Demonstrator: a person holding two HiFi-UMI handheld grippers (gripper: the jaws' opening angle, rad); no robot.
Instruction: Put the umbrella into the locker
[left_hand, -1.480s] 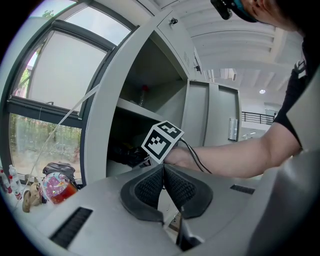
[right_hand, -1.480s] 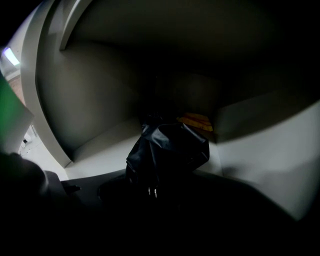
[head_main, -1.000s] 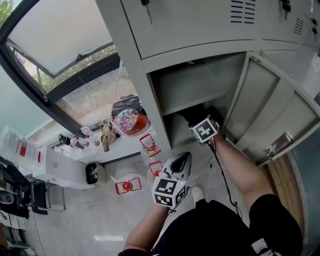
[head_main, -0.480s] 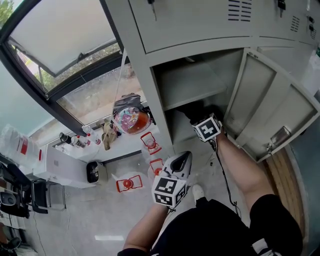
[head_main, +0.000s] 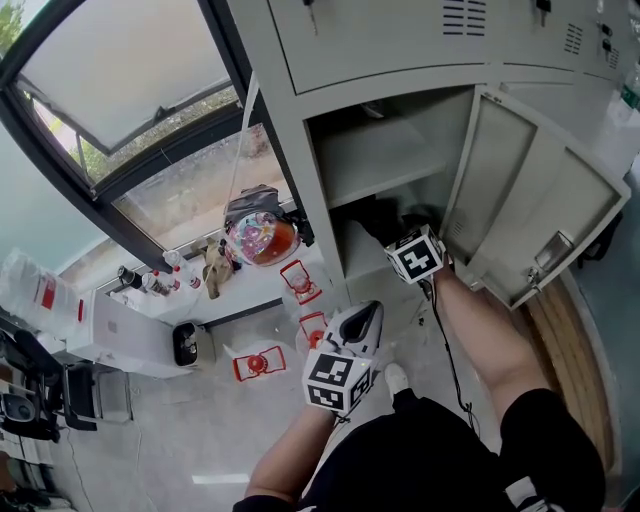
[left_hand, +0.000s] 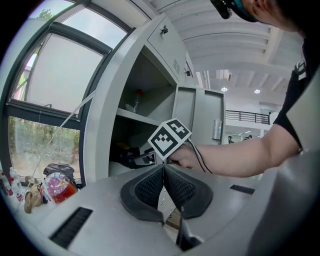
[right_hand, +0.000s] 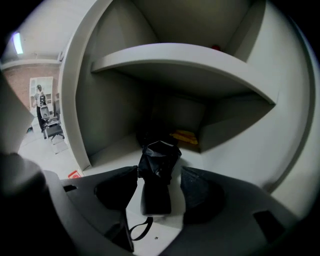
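The black folded umbrella (right_hand: 160, 155) lies on the floor of the grey locker's (head_main: 300, 170) lower compartment, its handle and wrist strap pointing toward me. My right gripper (right_hand: 159, 171) reaches into that compartment and stands open, with a jaw on each side of the handle and a small gap on both sides. From the head view its marker cube (head_main: 415, 255) sits at the compartment's mouth. My left gripper (left_hand: 163, 166) hangs lower in front of the locker, shut and empty, and appears again as the left gripper (head_main: 372, 310) in the head view.
The locker door (head_main: 530, 210) stands open to the right. A shelf (head_main: 375, 165) spans the compartment above the umbrella. A yellow object (right_hand: 186, 136) lies at the back. To the left are a window sill with a colourful bag (head_main: 258, 238) and red items (head_main: 255, 368) on the floor.
Hardly anything differs. My right gripper stays at the lower compartment's mouth and my left gripper holds still below it. The head view has shifted a little.
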